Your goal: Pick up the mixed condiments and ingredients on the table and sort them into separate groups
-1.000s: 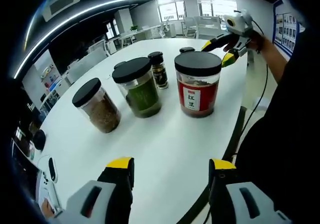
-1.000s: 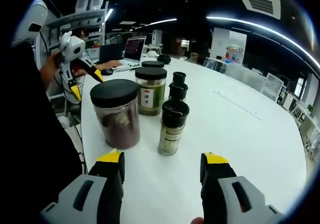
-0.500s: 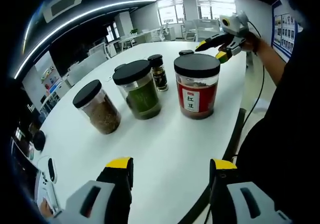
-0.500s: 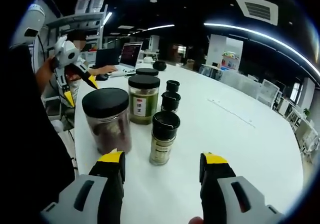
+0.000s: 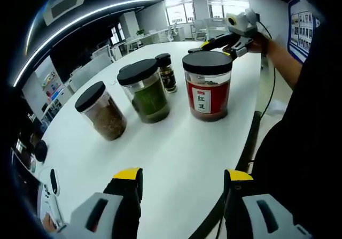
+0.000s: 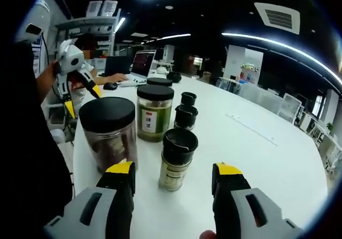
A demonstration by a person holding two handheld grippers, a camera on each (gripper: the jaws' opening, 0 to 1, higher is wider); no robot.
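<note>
Both the left gripper (image 5: pixel 181 183) and right gripper (image 6: pixel 172 176) are held wide open, nothing grasped. A small black-capped glass spice bottle (image 6: pixel 177 159) is seen just beyond the right jaws, a black-lidded clear red-bean jar (image 5: pixel 206 85) standing far from the left jaws on the white table (image 5: pixel 176 153)

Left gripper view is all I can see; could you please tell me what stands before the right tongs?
Observer: A small black-capped bottle stands on the table just ahead of the open right tongs, in line with their gap.
Operator: Thank you. Are there more small ones behind it?
Observer: Yes, a second bottle and a third bottle stand in a row behind it, beside the green jar.
Operator: Anything at the far end?
Observer: An open laptop sits there.
</note>
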